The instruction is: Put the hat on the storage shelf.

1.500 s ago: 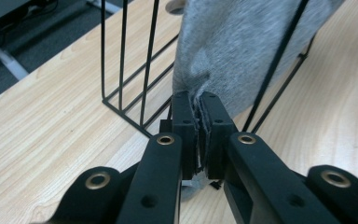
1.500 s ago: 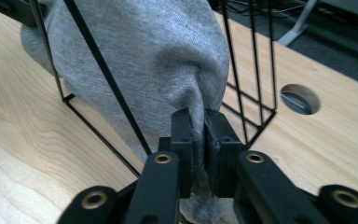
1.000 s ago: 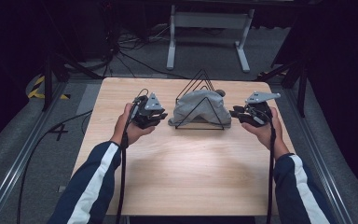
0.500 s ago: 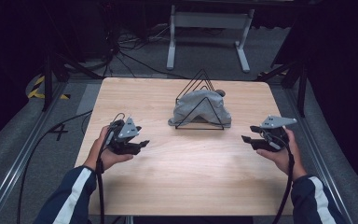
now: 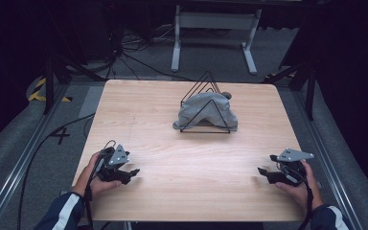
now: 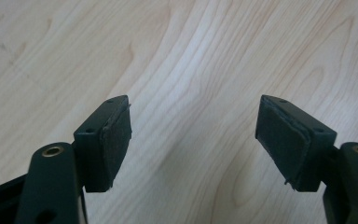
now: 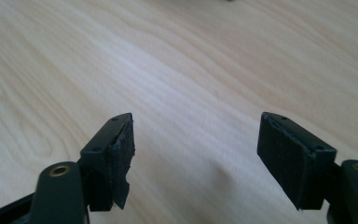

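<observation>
Flanking near table (image 5: 187, 196) edge, both grippers' jaws just opened; nothing btwn.

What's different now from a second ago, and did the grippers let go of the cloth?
Both grippers left the grey cloth on the wire rack and drew back to the table's near edge. The left gripper and right gripper have just been opening, nothing between their jaws. Cloth and rack stayed put.
</observation>
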A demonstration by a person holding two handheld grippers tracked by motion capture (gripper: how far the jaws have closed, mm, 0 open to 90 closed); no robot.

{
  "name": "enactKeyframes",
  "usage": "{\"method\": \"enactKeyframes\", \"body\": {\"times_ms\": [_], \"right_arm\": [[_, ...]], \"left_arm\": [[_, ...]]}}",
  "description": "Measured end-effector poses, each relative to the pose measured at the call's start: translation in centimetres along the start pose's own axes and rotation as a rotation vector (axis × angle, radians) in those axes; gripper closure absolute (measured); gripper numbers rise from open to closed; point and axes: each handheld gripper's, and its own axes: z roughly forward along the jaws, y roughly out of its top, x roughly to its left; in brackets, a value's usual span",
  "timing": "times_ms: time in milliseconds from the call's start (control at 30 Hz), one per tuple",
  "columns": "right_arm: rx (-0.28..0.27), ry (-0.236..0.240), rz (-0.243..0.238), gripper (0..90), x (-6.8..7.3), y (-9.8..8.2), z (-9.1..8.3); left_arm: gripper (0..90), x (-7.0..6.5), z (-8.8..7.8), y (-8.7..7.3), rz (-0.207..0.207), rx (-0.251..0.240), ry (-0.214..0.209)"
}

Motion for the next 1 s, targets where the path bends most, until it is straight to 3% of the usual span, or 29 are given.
{"method": "enactKeyframes", "body": {"times_ms": [167, 300, 400, 467, 533, 1000], "right_arm": [[0.022, 0.028, 0.03, 25.5, -0.2, -2.3, -0.6], [0.007, 0.05, 0.069, 23.3, -0.7, -3.6, -0.6], [-0.046, 0.05, 0.103, 23.2, -0.7, -4.2, -0.6], [-0.038, 0.032, 0.091, 21.5, -0.6, -4.2, -0.6], [-0.035, 0.028, 0.096, 21.1, -0.7, -4.2, -0.6], [-0.027, -0.008, 0.127, 18.7, -0.8, -4.1, -0.5]], "left_arm": [[26.0, -0.4, -0.2, -1.9, -0.029, -0.001, -0.027], [26.1, -0.7, -0.2, -2.7, -0.047, 0.005, 0.002], [24.8, -0.8, -0.3, -3.1, -0.064, -0.011, -0.017], [23.1, -0.6, -0.2, -3.4, -0.09, -0.026, -0.051], [19.4, -0.6, 0.2, -3.7, -0.143, -0.053, -0.076], [16.2, -0.6, 0.0, -3.8, -0.156, -0.037, -0.056]]}}
